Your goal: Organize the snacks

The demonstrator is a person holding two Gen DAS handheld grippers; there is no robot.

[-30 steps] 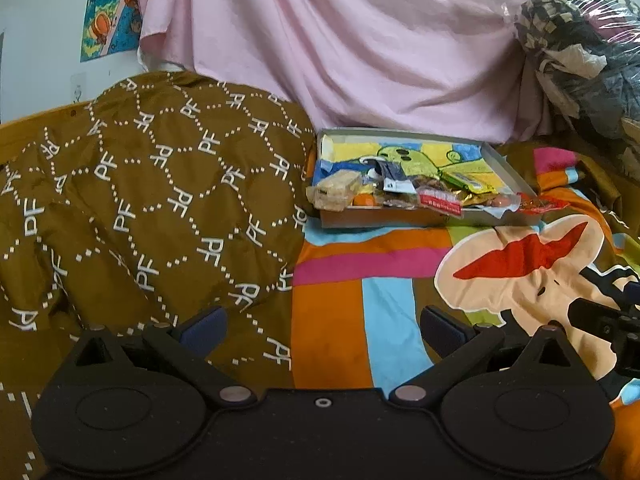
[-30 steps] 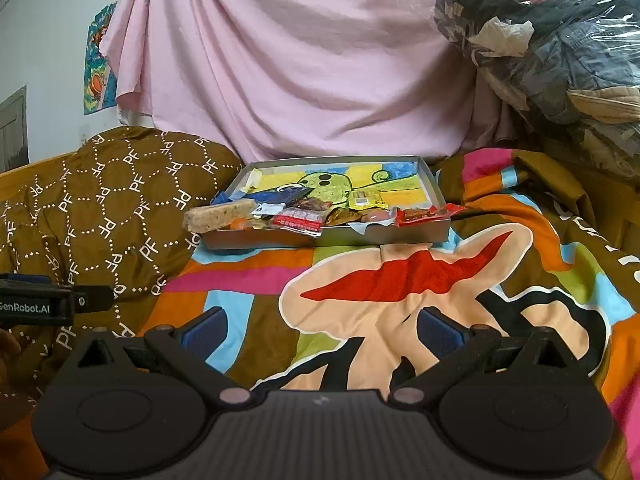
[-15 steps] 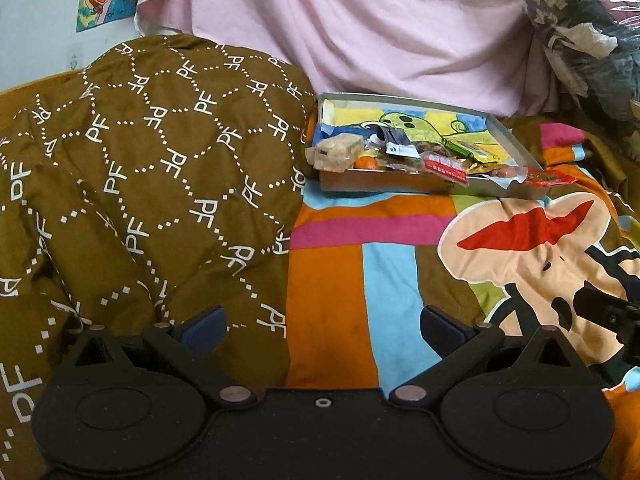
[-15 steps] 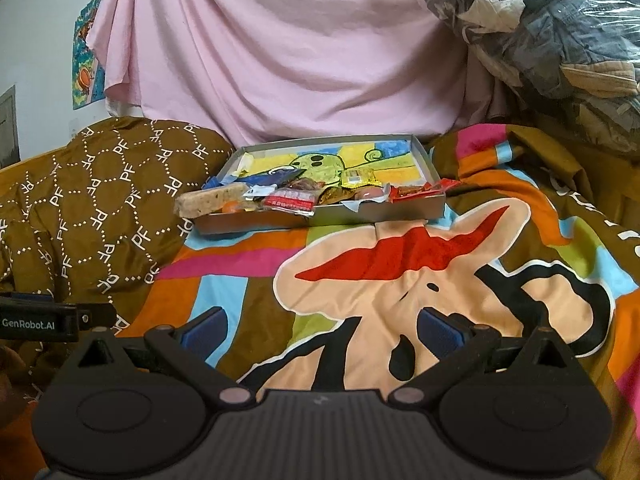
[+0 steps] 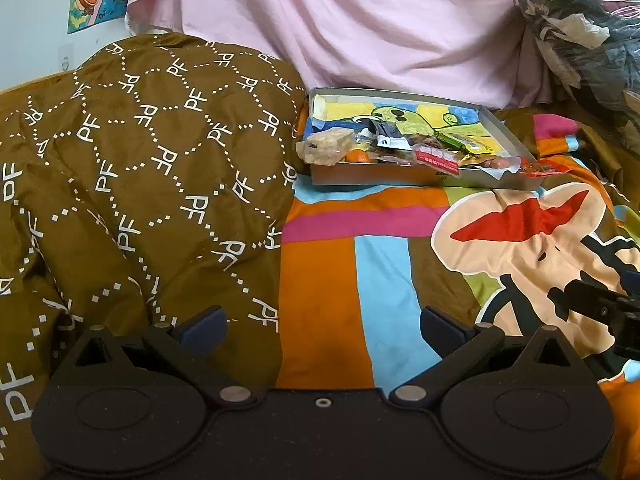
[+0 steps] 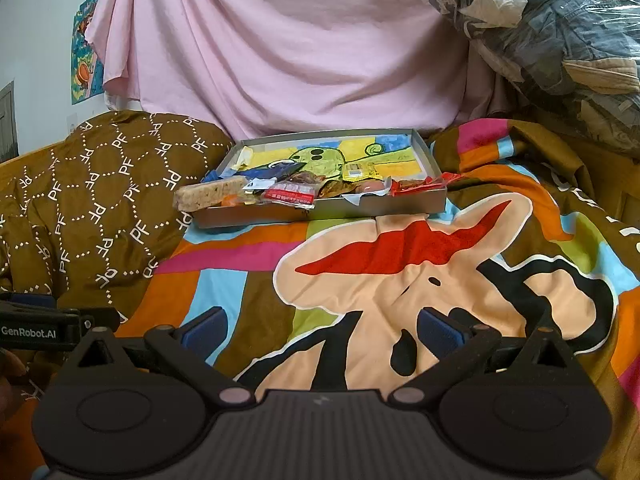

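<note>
Left gripper [image 5: 322, 326]: nearest the lens; jaws spread wide with nothing between them, poised over the boundary where the brown quilt meets the colourful sheet.
Right gripper [image 6: 320, 326]: jaws likewise spread wide and empty, poised over the cartoon figure printed on the sheet; its black body also enters the left wrist view at the right edge.
Colourful sheet [image 5: 360, 248]: patchwork of orange, pink, blue and brown blocks covering the bed under both grippers.
Brown quilt [image 5: 152, 160]: bunched to the left, printed with white "PF" lettering; it rises beside the box's left end.
Box [image 6: 344, 210]: shallow grey tray with a cartoon drawing on its floor, lying on the sheet well beyond both grippers.
Snacks [image 6: 290, 192]: mixed wrapped packets crowded along the box's near side, some overhanging the rim.
Cereal bar [image 6: 210, 198]: clear-wrapped, resting on the box's left corner and projecting past it.
Pink cloth [image 6: 300, 48]: draped behind the box.
Bagged clothes [image 6: 552, 28]: plastic-wrapped bundle, far right.
</note>
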